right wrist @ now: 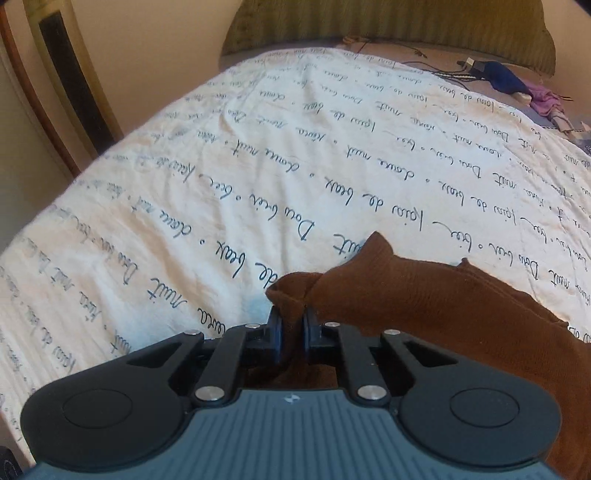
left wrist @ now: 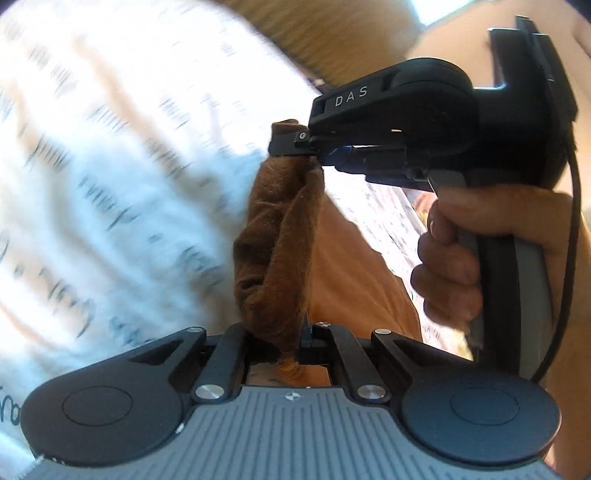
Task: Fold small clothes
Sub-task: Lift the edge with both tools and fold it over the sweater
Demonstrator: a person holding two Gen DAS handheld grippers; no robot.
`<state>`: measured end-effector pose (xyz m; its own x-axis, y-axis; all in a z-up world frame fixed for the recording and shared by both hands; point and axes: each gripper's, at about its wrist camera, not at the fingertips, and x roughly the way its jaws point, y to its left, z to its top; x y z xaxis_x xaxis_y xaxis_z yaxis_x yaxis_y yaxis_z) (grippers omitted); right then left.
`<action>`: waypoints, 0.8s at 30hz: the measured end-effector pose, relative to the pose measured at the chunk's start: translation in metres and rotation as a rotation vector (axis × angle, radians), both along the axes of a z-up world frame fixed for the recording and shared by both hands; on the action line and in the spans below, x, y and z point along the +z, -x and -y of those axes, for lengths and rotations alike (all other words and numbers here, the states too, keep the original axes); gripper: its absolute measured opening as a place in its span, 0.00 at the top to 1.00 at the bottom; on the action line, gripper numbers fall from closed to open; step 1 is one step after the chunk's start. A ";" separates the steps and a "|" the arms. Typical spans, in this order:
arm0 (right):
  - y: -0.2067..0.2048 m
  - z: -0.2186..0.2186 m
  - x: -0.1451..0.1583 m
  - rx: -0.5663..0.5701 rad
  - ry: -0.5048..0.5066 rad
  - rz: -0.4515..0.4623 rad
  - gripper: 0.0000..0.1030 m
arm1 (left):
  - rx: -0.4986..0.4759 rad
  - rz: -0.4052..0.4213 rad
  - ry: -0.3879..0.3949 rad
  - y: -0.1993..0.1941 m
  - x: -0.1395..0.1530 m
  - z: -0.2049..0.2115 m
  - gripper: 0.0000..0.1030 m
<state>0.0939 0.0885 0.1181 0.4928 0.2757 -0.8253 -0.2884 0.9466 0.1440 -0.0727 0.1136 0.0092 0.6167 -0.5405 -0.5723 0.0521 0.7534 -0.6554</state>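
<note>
A small brown garment (left wrist: 275, 254) hangs stretched in the air between my two grippers above the bed. My left gripper (left wrist: 291, 349) is shut on its near end. In the left wrist view my right gripper (left wrist: 291, 147) comes in from the right, held by a hand (left wrist: 480, 254), and is shut on the garment's far end. In the right wrist view my right gripper (right wrist: 293, 334) is shut on a bunched edge of the brown garment (right wrist: 424, 306), which trails off to the lower right.
A white bedspread with dark handwriting print (right wrist: 258, 166) covers the bed. A green headboard (right wrist: 388, 26) stands at the far end. Cables, a blue cloth (right wrist: 506, 79) and a purple cloth (right wrist: 543, 101) lie at the far right. A wooden frame (right wrist: 55, 81) stands left.
</note>
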 end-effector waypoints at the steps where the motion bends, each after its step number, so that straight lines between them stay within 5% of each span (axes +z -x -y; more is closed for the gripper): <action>1: 0.001 0.012 0.007 -0.006 -0.028 0.005 0.91 | -0.018 0.021 -0.032 0.001 0.008 0.009 0.94; 10: 0.015 0.155 0.035 -0.057 -0.266 0.057 0.91 | -0.188 0.120 -0.197 0.001 0.051 0.106 0.94; 24: 0.057 0.326 -0.034 -0.246 -0.406 0.042 0.91 | -0.462 0.086 -0.376 -0.005 0.017 0.226 0.95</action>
<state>0.0365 -0.2370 0.0837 0.6149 0.4427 -0.6527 -0.0761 0.8571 0.5096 -0.0680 -0.1127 0.0260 0.4188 -0.5337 -0.7347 0.4705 0.8195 -0.3271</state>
